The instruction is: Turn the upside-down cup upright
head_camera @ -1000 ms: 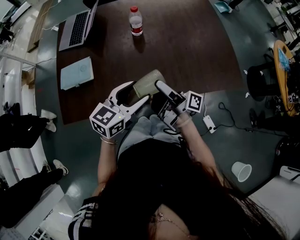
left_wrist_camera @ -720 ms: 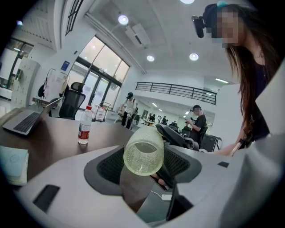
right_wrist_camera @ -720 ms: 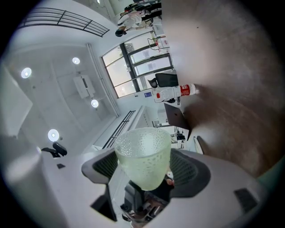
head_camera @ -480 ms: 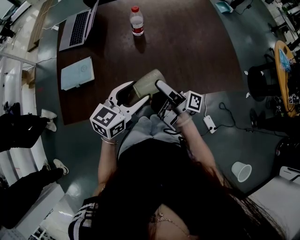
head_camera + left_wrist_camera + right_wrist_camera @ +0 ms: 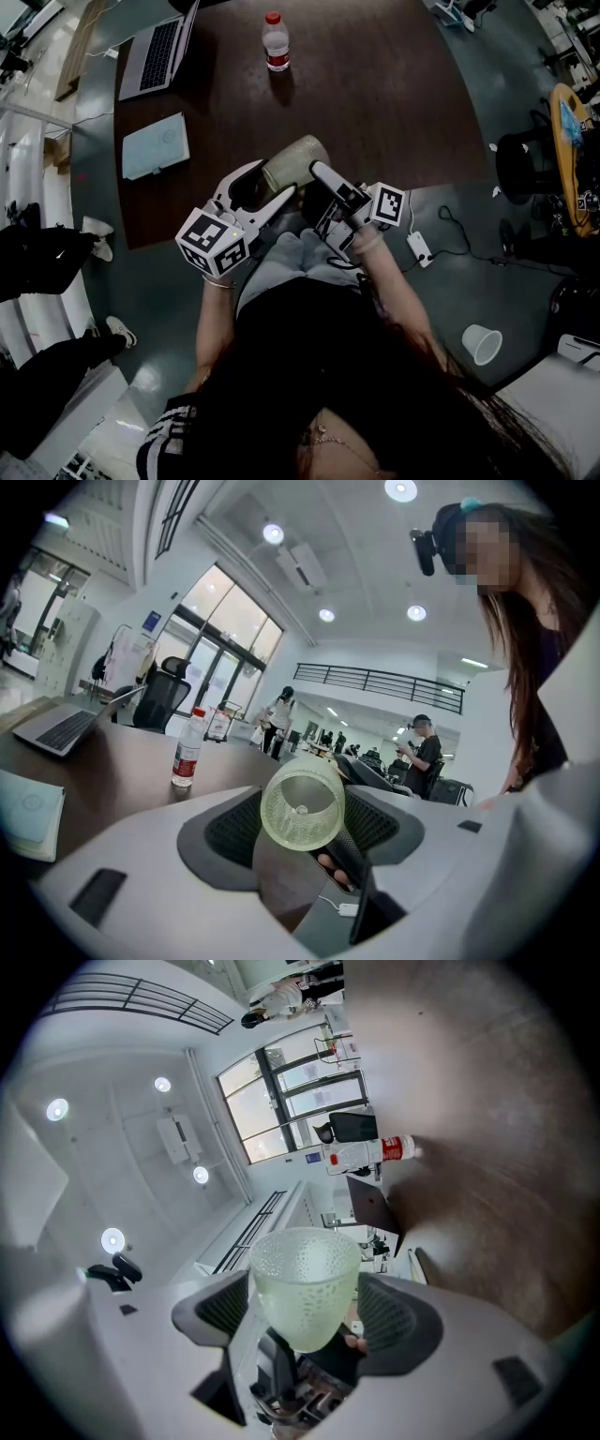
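A pale green dimpled glass cup lies on its side in the air just over the near edge of the brown table. My left gripper comes at it from the left, white jaws on either side of it. In the left gripper view the cup shows end on, filling the gap between both pads. My right gripper meets it from the right. The right gripper view shows the cup side on with its narrow end toward the camera, its sides against both pads.
A water bottle stands at the table's far side, a laptop at the far left, and a light flat pad nearer on the left. A white paper cup and a charger lie on the floor to the right.
The left gripper has turned a little and the cup's end has shifted slightly left. The right gripper has not moved.
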Demonstrator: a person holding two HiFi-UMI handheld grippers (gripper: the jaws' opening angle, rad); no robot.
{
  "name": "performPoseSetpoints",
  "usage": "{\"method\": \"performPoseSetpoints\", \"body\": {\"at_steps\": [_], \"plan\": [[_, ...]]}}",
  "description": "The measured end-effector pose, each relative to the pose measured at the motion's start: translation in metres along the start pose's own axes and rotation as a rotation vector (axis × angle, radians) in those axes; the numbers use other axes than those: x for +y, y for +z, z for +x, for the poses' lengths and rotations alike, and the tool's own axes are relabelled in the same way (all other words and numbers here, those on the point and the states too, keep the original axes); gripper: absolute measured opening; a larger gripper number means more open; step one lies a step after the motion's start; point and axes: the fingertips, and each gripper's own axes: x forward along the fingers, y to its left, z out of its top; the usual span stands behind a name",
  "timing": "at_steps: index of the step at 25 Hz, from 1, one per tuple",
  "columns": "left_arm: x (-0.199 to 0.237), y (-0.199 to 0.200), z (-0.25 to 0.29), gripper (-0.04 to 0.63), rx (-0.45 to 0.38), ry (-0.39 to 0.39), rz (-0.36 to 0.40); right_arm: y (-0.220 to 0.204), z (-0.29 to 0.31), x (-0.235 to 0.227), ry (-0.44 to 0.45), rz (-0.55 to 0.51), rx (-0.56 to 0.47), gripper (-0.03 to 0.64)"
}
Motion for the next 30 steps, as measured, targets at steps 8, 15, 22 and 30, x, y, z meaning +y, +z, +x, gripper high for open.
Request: {"method": "performPoseSetpoints", "body": {"at_steps": [8,15,22,30], "plan": [[0.013,0.005,-0.005,0.285,0.006,0.035,0.021,0.005,-0.001,-0.006,-0.026,-0.011,-0.017,0.354],[0.029,0.005,-0.009,0.279,0.029,0.083,0.041,0.019,-0.012,-0.016,-0.095,-0.063,-0.070,0.354],[0.040,-0.009,-0.010,0.275,0.101,0.121,0.060,0.034,-0.025,-0.020,-0.151,-0.138,-0.126,0.354],[0.047,-0.033,-0.005,0.275,0.245,0.153,0.142,0.032,-0.030,-0.020,-0.187,-0.221,-0.108,0.351]]}}
